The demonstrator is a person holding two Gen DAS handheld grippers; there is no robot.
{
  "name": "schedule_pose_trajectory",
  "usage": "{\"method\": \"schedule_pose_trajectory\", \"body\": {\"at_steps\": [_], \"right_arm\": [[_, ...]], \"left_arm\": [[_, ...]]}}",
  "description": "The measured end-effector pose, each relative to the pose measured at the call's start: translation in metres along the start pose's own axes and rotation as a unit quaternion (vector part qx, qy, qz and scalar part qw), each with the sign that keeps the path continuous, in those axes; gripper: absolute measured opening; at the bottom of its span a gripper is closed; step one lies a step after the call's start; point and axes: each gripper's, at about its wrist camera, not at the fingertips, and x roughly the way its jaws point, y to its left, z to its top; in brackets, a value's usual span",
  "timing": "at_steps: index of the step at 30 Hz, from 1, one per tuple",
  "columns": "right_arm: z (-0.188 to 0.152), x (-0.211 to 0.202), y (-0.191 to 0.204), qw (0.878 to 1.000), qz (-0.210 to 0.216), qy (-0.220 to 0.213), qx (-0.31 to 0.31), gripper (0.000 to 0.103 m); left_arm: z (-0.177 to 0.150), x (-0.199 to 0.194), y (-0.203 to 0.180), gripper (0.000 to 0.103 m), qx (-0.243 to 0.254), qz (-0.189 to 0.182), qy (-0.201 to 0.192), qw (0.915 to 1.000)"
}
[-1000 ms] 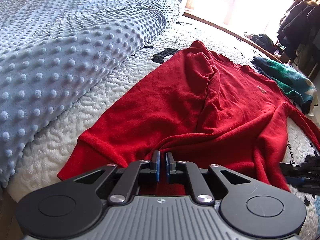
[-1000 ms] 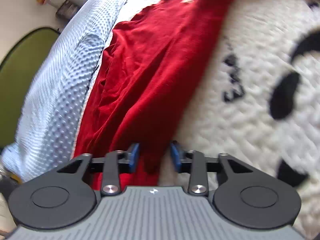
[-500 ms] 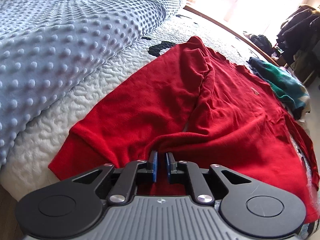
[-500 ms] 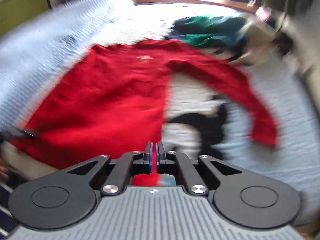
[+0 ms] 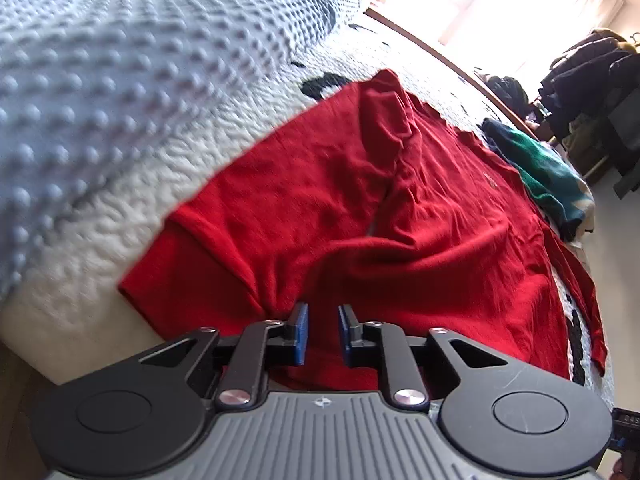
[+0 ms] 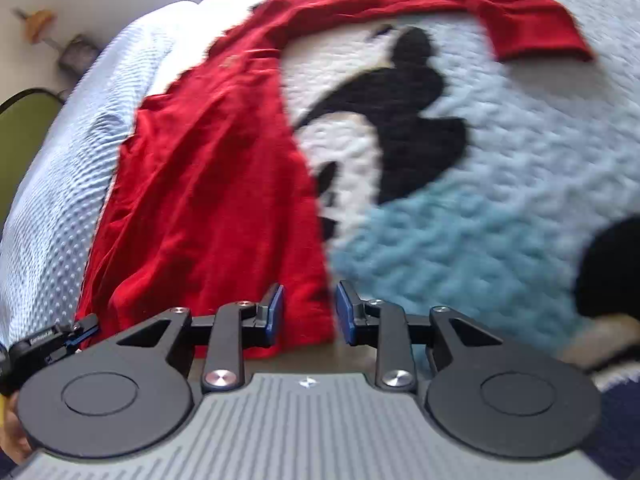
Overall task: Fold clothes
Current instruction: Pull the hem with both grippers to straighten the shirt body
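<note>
The red sweater (image 5: 400, 216) lies spread on the bed (image 6: 500, 160) ahead of both tools – the left gripper (image 5: 323, 334) opening off its hem, the right gripper (image 6: 308, 314) parted astride the hem's corner – apparently squaring it for folding.

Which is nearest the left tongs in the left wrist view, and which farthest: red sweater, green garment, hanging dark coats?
1. Red sweater, right at the left tongs, hem between the opening jaws.
2. Green garment, beyond it, right.
3. Hanging dark coats, far upper right.
</note>
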Motion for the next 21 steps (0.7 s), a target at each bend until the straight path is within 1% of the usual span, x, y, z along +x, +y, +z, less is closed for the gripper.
{"method": "schedule_pose_trajectory", "body": {"at_steps": [2,3,4,5,7,8,10,13,14,15,17,19,21], "right_arm": [[0.000,0.006,0.013,1.000,-0.002,0.010,-0.028,0.007],[0.001,0.002,0.017,0.999,-0.007,0.007,-0.041,0.007],[0.003,-0.004,0.019,0.999,-0.010,0.005,-0.053,0.007],[0.004,-0.010,0.021,0.998,-0.014,0.003,-0.065,0.007],[0.011,-0.027,0.019,0.997,-0.022,-0.005,-0.078,0.007],[0.014,-0.036,0.017,0.996,-0.025,-0.009,-0.081,0.007],[0.020,-0.051,0.015,0.996,-0.031,-0.018,-0.085,0.007],[0.025,-0.061,0.012,0.993,-0.052,-0.022,-0.101,0.007],[0.025,-0.062,0.010,0.993,-0.052,-0.019,-0.099,0.007],[0.025,-0.061,0.007,0.994,-0.052,-0.015,-0.095,0.007],[0.021,-0.053,0.002,0.995,-0.057,0.002,-0.086,0.007],[0.018,-0.044,0.005,0.993,-0.073,0.012,-0.095,0.007],[0.015,-0.043,0.008,0.991,-0.086,0.006,-0.104,0.007]], "left_arm": [[-0.004,0.003,-0.006,0.019,0.007,0.002,-0.007,0.9999],[-0.005,0.005,-0.008,0.017,0.016,0.002,-0.011,0.9998],[-0.005,0.006,-0.010,0.015,0.023,-0.001,-0.010,0.9997],[-0.005,0.007,-0.012,0.010,0.026,-0.004,-0.005,0.9996],[-0.005,0.008,-0.015,0.003,0.037,-0.005,0.002,0.9993],[-0.006,0.008,-0.017,0.001,0.045,-0.005,0.006,0.9990],[-0.007,0.004,-0.021,0.001,0.060,-0.002,0.011,0.9981],[-0.009,-0.007,-0.019,0.004,0.073,0.003,0.014,0.9972],[-0.009,-0.009,-0.017,0.008,0.075,0.004,0.017,0.9970],[-0.010,-0.009,-0.015,0.013,0.076,0.005,0.024,0.9968],[-0.011,-0.008,-0.012,0.017,0.079,0.006,0.037,0.9962],[-0.013,-0.006,-0.013,0.018,0.089,0.008,0.041,0.9952],[-0.013,-0.004,-0.016,0.027,0.102,0.016,0.039,0.9939]]}}
